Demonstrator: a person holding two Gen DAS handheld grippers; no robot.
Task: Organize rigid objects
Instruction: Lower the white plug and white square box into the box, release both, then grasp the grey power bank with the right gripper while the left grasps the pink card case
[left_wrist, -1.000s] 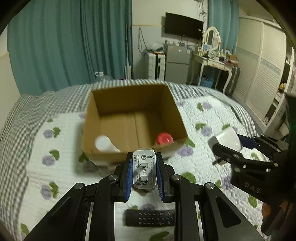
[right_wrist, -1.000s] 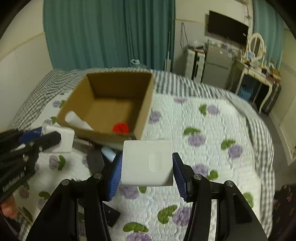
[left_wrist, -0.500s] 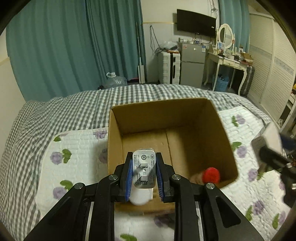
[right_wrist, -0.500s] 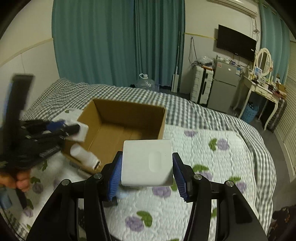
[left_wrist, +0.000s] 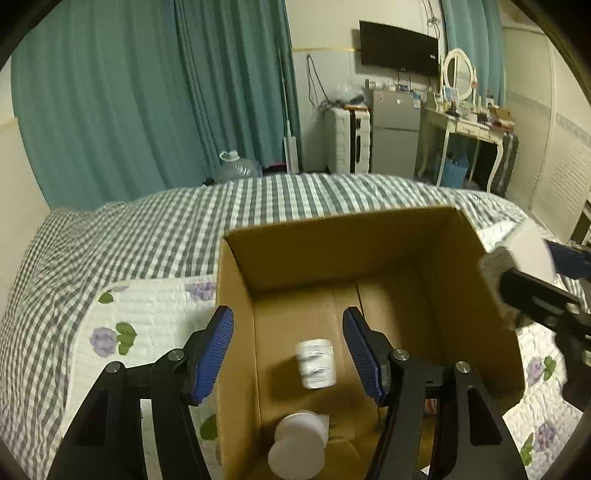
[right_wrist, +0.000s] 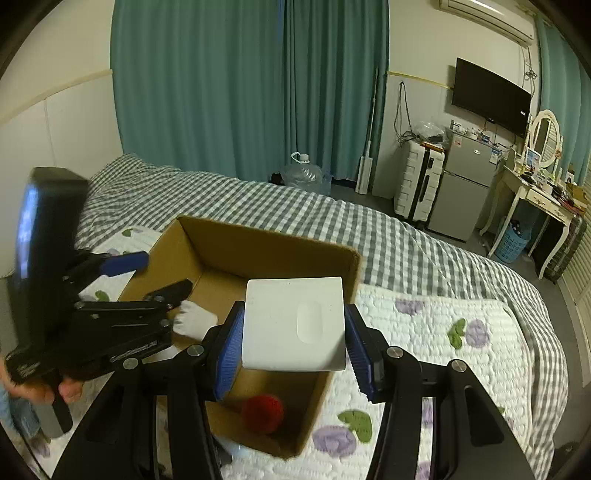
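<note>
**Inspector:** Grippers, status?

**Assistant:** Left gripper (left_wrist: 288, 354) gapes wide, empty, over the cardboard box (left_wrist: 476, 295); a small white charger (left_wrist: 316, 363) lies inside just beneath it. Right gripper (right_wrist: 293, 349) clamps a white square adapter (right_wrist: 293, 323) above the box's near wall.

**Inspector:** Next?

**Assistant:** Probably lower and release it inside.

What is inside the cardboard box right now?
In the cardboard box: a small white charger, blurred, a white bottle and a red-capped item. The near right corner is hidden behind the left tongs.
</note>
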